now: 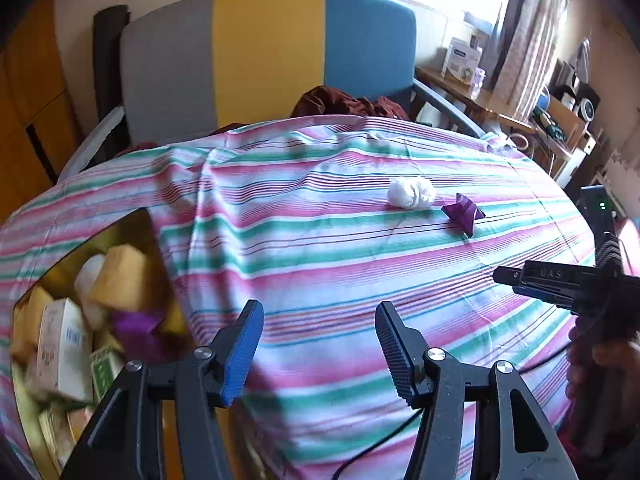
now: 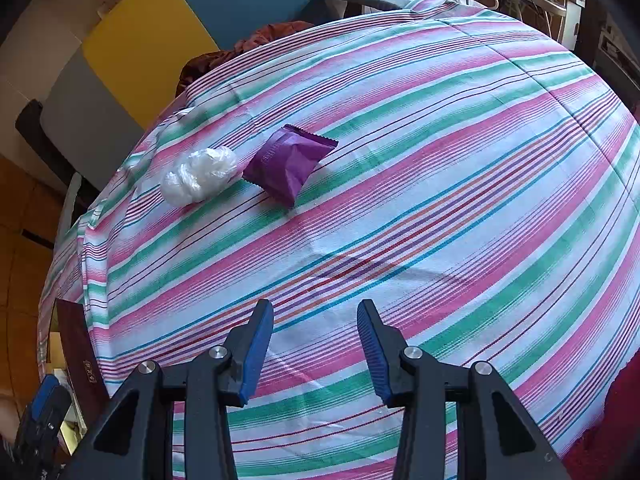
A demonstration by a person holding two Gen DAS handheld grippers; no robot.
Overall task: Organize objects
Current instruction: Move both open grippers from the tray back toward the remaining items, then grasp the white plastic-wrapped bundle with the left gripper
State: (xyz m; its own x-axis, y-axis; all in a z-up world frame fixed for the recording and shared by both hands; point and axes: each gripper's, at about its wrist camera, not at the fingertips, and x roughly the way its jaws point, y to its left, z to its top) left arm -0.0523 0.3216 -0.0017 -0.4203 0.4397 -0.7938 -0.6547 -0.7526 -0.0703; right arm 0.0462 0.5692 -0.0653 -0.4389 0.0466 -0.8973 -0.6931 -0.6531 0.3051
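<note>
Left tool (image 1: 320, 344) angled down, empty | right tool (image 2: 316, 344) angled down, empty

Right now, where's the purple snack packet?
The purple snack packet lies on the striped cloth, just right of the white plastic bundle, toward the chair side.

embossed letters, roughly "uas", on the black body of the right gripper (image 1: 560, 280) in the left wrist view. blurred, unreadable print on a white box (image 1: 64, 352) in the bin. small gold mark, illegible, on a dark red booklet (image 2: 82, 364).
</note>
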